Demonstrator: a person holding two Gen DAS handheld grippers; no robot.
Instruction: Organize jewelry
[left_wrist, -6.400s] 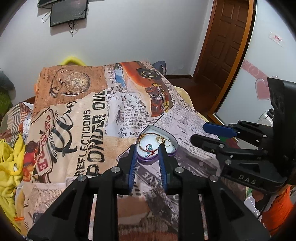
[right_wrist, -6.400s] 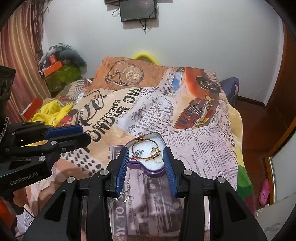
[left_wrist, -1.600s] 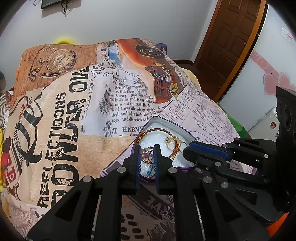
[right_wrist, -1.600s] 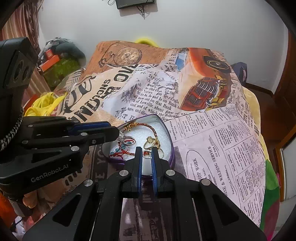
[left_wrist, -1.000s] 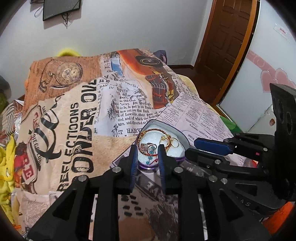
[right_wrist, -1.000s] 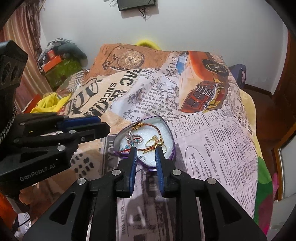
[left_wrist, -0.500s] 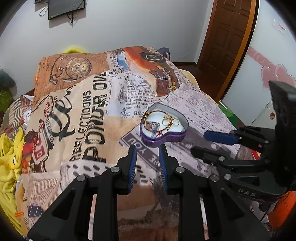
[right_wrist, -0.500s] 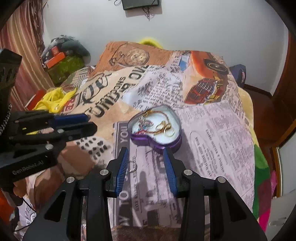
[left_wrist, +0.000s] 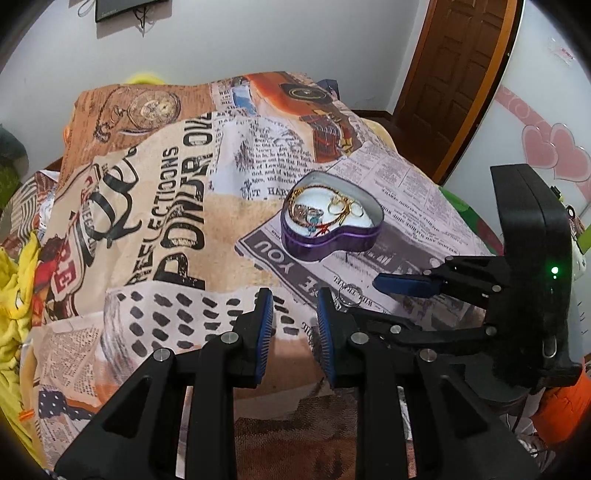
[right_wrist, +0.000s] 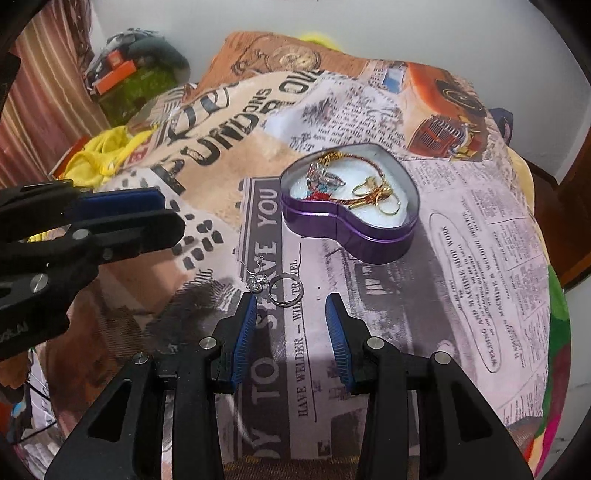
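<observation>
A purple heart-shaped tin (right_wrist: 354, 236) (left_wrist: 325, 245) sits on the newspaper-print blanket. It holds gold rings (right_wrist: 380, 195), a bracelet and other small pieces on white padding. A silver ring (right_wrist: 285, 291) (left_wrist: 349, 295) lies loose on the blanket, with a small silver earring (right_wrist: 256, 280) just left of it. My right gripper (right_wrist: 291, 306) (left_wrist: 373, 299) is open and low over the blanket, its tips just short of the ring, nothing between them. My left gripper (left_wrist: 294, 306) (right_wrist: 170, 214) hovers open and empty to the left, nearer me than the tin.
The blanket (left_wrist: 177, 206) covers a bed that drops off at the right edge. Yellow cloth (left_wrist: 14, 295) lies at the left. Boxes and clutter (right_wrist: 125, 77) stand at the far left, and a wooden door (left_wrist: 454, 74) is at the far right.
Both grippers drew back from the tin and sank toward the blanket. The right gripper's jaws widened, and the loose ring and earring now lie just ahead of its tips.
</observation>
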